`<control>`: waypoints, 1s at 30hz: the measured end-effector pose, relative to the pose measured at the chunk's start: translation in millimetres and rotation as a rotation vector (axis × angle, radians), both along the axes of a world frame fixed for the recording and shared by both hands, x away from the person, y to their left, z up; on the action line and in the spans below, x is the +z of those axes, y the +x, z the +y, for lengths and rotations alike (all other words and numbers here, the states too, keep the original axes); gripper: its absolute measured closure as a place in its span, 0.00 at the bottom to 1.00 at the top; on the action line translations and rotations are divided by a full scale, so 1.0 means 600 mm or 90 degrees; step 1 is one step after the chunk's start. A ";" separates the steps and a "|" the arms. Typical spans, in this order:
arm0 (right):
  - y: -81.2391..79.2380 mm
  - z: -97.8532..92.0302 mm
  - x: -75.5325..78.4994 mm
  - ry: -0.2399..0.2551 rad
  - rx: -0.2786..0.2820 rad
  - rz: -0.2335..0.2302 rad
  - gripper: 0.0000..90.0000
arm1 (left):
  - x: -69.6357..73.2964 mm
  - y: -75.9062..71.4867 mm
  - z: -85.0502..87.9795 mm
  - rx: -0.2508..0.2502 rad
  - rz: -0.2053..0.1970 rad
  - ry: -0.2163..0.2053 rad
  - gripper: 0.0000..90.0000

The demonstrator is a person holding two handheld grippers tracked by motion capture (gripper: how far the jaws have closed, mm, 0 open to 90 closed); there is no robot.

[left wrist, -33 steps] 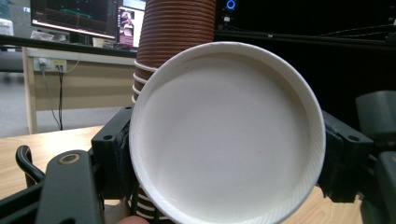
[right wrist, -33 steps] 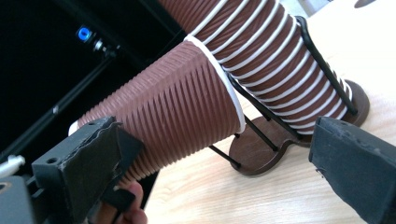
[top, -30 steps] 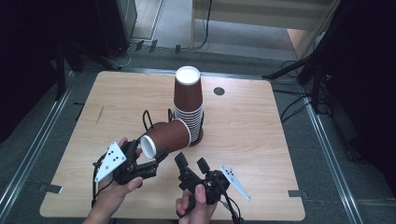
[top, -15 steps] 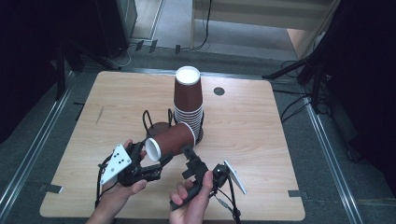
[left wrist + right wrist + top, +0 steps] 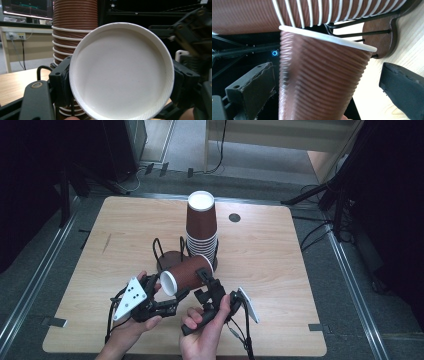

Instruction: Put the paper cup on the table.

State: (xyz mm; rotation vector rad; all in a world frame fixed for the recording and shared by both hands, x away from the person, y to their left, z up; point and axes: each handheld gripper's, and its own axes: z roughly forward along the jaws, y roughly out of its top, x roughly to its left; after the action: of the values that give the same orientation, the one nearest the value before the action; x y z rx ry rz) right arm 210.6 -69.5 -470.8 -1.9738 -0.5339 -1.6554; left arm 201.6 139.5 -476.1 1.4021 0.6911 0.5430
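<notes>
**Brown cup held sideways between two hand-held grippers**

In the high view, a brown cup [image 5: 186,275] lies on its side in the lower middle of the frame, above the wooden surface [image 5: 280,270]. Its white bottom faces lower left. The left hand-held gripper [image 5: 167,290] is clamped on that end of the cup. In the left gripper view, the cup's round white bottom [image 5: 121,70] sits in the middle of the frame with a black jaw pressed on each side.

The right hand-held gripper [image 5: 207,282] is at the cup's wide end. In the right gripper view, its jaws are apart, one on each side of the cup [image 5: 319,82], not pressing it.

Just behind the cup stands a tall stack of cups [image 5: 201,227] in a wire holder [image 5: 167,252].
</notes>
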 end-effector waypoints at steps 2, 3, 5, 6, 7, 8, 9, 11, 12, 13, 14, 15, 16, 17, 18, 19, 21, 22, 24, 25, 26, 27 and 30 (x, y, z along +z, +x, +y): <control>0.005 0.001 -0.005 0.011 -0.001 0.007 0.00 | 0.000 -0.001 -0.001 -0.002 -0.001 0.005 0.25; 0.006 0.001 -0.006 0.019 -0.004 0.007 0.00 | -0.001 0.000 -0.001 -0.004 -0.002 0.005 0.25; 0.010 0.001 -0.008 0.025 0.001 0.008 0.01 | -0.001 -0.001 -0.002 -0.005 -0.002 0.004 0.25; 0.013 0.001 -0.010 0.030 0.000 0.008 0.01 | -0.001 -0.001 -0.002 -0.006 -0.002 0.005 0.25; 0.015 0.001 -0.011 0.037 0.002 0.010 0.01 | -0.001 -0.001 -0.002 -0.008 -0.002 0.006 0.25; 0.017 0.001 -0.012 0.039 0.003 0.014 0.01 | -0.001 -0.001 -0.003 -0.009 -0.002 0.009 0.25; 0.018 0.002 -0.012 0.041 0.004 0.016 0.01 | -0.002 -0.002 -0.004 -0.009 -0.003 0.011 0.25; 0.021 0.003 -0.013 0.042 0.003 0.017 0.01 | -0.002 -0.002 -0.005 -0.010 -0.003 0.013 0.25; 0.022 0.003 -0.014 0.041 0.003 0.018 0.01 | -0.002 -0.003 -0.006 -0.011 -0.003 0.015 0.25; 0.023 0.003 -0.015 0.042 0.003 0.018 0.01 | -0.002 -0.003 -0.006 -0.011 -0.003 0.016 0.25; 0.024 0.003 -0.015 0.042 0.002 0.019 0.01 | -0.002 -0.003 -0.006 -0.011 -0.003 0.017 0.25; 0.025 0.003 -0.016 0.043 -0.002 0.017 0.01 | -0.002 -0.003 -0.006 -0.012 -0.003 0.017 0.25; 0.025 0.003 -0.016 0.045 -0.001 0.018 0.02 | -0.002 -0.003 -0.006 -0.012 -0.003 0.018 0.25; 0.026 0.003 -0.016 0.048 0.001 0.016 0.02 | -0.003 -0.003 -0.006 -0.012 -0.002 0.018 0.25; 0.026 0.003 -0.015 0.047 0.000 0.014 0.03 | -0.003 -0.003 -0.007 -0.013 -0.002 0.019 0.25; 0.027 0.003 -0.016 0.047 0.000 0.016 0.04 | -0.003 -0.003 -0.007 -0.013 -0.002 0.018 0.25; 0.028 0.002 -0.016 0.052 0.001 0.018 0.05 | -0.003 -0.003 -0.008 -0.013 -0.003 0.020 0.25; 0.029 0.002 -0.017 0.053 0.003 0.018 0.06 | -0.003 -0.003 -0.008 -0.013 -0.003 0.023 0.25; 0.030 0.001 -0.018 0.060 0.008 0.018 0.07 | -0.003 -0.003 -0.008 -0.012 -0.004 0.020 0.25; 0.031 0.001 -0.019 0.064 0.010 0.017 0.07 | -0.003 -0.003 -0.008 -0.012 -0.003 0.020 0.25; 0.032 0.001 -0.019 0.066 0.012 0.018 0.07 | -0.003 -0.003 -0.007 -0.012 -0.003 0.023 0.25; 0.032 0.001 -0.020 0.068 0.014 0.019 0.08 | -0.003 -0.003 -0.007 -0.012 -0.002 0.022 0.25; 0.033 0.001 -0.021 0.071 0.018 0.025 0.08 | -0.003 -0.003 -0.005 -0.012 0.003 0.023 0.25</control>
State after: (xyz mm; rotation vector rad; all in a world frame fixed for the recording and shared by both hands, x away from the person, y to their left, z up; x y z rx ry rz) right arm 230.4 -68.6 -483.3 -1.9052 -0.4426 -1.5902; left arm 200.0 136.6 -477.9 1.4421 0.6740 0.5395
